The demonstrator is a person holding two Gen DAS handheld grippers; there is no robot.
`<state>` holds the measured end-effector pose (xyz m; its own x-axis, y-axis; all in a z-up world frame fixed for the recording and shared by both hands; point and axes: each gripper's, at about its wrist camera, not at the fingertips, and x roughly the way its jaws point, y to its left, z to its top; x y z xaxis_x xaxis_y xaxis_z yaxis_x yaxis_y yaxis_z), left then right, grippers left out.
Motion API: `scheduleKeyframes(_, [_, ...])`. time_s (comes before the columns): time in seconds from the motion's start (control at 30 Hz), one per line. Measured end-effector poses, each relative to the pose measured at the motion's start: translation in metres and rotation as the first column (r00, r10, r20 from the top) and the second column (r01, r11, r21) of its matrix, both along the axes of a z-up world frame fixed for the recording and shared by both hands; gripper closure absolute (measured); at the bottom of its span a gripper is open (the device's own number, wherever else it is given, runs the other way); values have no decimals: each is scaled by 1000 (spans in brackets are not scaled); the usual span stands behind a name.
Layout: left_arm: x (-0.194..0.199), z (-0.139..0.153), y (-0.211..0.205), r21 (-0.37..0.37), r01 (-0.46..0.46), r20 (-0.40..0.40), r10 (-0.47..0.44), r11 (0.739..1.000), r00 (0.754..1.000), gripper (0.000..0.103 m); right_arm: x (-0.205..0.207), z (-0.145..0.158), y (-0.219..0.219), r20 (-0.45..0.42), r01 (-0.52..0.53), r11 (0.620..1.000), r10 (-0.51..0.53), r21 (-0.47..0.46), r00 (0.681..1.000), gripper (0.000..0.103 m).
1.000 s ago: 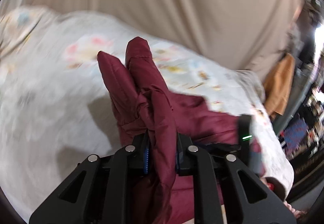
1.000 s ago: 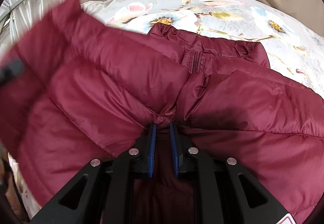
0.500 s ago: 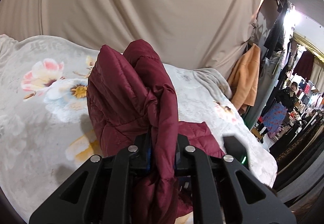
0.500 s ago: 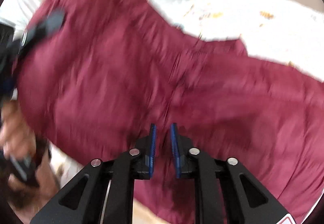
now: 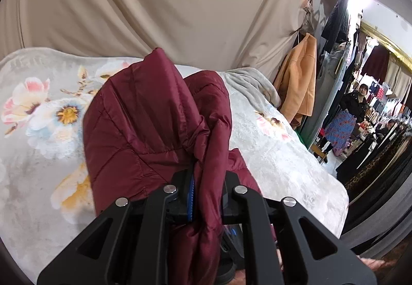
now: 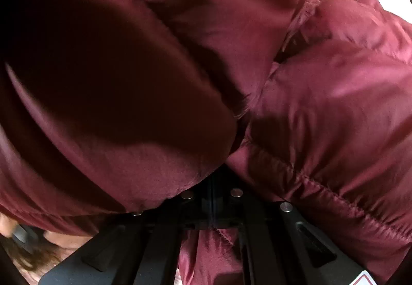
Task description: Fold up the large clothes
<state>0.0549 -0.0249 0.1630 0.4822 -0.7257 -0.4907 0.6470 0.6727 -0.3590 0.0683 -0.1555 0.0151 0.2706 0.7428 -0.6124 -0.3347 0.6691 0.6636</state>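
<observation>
A dark red quilted puffer jacket [image 5: 154,125] is held up over a bed with a floral blanket [image 5: 38,115]. My left gripper [image 5: 207,197] is shut on a bunched fold of the jacket, which stands up above the jaws. In the right wrist view the jacket [image 6: 322,109] fills nearly the whole frame and drapes over my right gripper [image 6: 212,197]. Its fingertips are buried under the cloth and its jaws stand close together on the fabric.
A beige curtain [image 5: 167,1] hangs behind the bed. To the right, an orange coat [image 5: 298,78] hangs on a rack beside a shop aisle, where a person in a blue skirt [image 5: 342,125] stands. The bed's right edge [image 5: 334,187] drops off.
Both grippers have lifted the jacket. The left view swung up from the blanket toward the curtain. The jacket has come close and now covers the right camera's view.
</observation>
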Motion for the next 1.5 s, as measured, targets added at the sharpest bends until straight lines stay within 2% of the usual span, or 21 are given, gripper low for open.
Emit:
scheduleKeyframes(0.07, [2, 1, -4, -2, 9, -6, -9, 1000, 1000, 93, -14, 10, -23, -25, 43, 999, -43, 9, 999, 99])
scheduleKeyframes(0.17, [1, 0, -6, 6, 16, -4, -16, 1000, 1000, 93, -54, 37, -81, 59, 181, 983, -178, -45, 982, 96])
scheduleKeyframes(0.23, [2, -2, -11, 14, 27, -8, -27, 1000, 1000, 93, -77, 49, -121, 117, 303, 950, -293, -72, 949, 96])
scheduleKeyframes(0.27, [3, -4, -14, 17, 36, -11, -36, 999, 999, 93, -89, 55, -149, 150, 413, 903, -395, -115, 906, 96])
scheduleKeyframes(0.33, [2, -7, -23, 29, 54, -15, -54, 998, 998, 93, -95, 55, -179, 163, 504, 855, -483, -126, 860, 95])
scheduleKeyframes(0.37, [1, -9, -29, 35, 66, -20, -65, 997, 998, 93, -96, 51, -191, 146, 525, 844, -509, -112, 848, 95])
scheduleKeyframes(0.4, [1, -10, -33, 39, 74, -24, -73, 996, 997, 93, -91, 43, -196, 124, 527, 843, -514, -109, 849, 96])
scheduleKeyframes(0.5, [-3, -15, -50, 65, 101, -31, -99, 993, 995, 93, -62, 13, -183, 49, 468, 874, -466, -134, 884, 100])
scheduleKeyframes(0.63, [-9, -26, -80, 122, 141, -45, -136, 982, 990, 93, -45, 10, -166, 78, 420, 887, -413, -190, 907, 100])
scheduleKeyframes(0.7, [-12, -35, -103, 156, 176, -57, -169, 972, 984, 93, -47, 6, -163, 72, 423, 889, -417, -174, 906, 100])
scheduleKeyframes(0.8, [-11, -57, -140, 219, 228, -83, -215, 948, 973, 93, -49, 2, -173, 52, 441, 889, -438, -125, 898, 101])
scheduleKeyframes(0.93, [-4, -94, -176, 281, 235, -128, -206, 931, 970, 92, -56, 1, -186, 18, 483, 873, -483, -66, 875, 101])
scheduleKeyframes(1.07, [5, -116, -186, 257, 239, -167, -201, 936, 965, 89, -87, 6, -215, -12, 559, 829, -559, 24, 829, 100])
scheduleKeyframes(1.17, [6, -124, -190, 261, 231, -140, -200, 937, 970, 87, -111, 10, -224, 0, 594, 802, -595, 65, 804, 98])
scheduleKeyframes(1.27, [-1, -125, -186, 238, 213, -101, -194, 947, 976, 84, -136, 21, -203, 24, 625, 778, -627, 60, 778, 93])
scheduleKeyframes(1.37, [-12, -103, -166, 169, 223, -116, -205, 960, 972, 73, -150, 38, -203, 83, 657, 754, -657, 29, 750, 92])
scheduleKeyframes(1.4, [-16, -92, -158, 144, 225, -108, -210, 964, 972, 66, -156, 44, -207, 111, 664, 748, -661, 22, 742, 92])
scheduleKeyframes(1.43, [-22, -78, -147, 115, 222, -86, -213, 968, 973, 54, -159, 53, -206, 140, 671, 742, -666, 15, 733, 91])
scheduleKeyframes(1.5, [-34, -44, -117, 55, 188, -9, -188, 981, 982, 34, -171, 74, -211, 201, 674, 738, -665, 29, 719, 85])
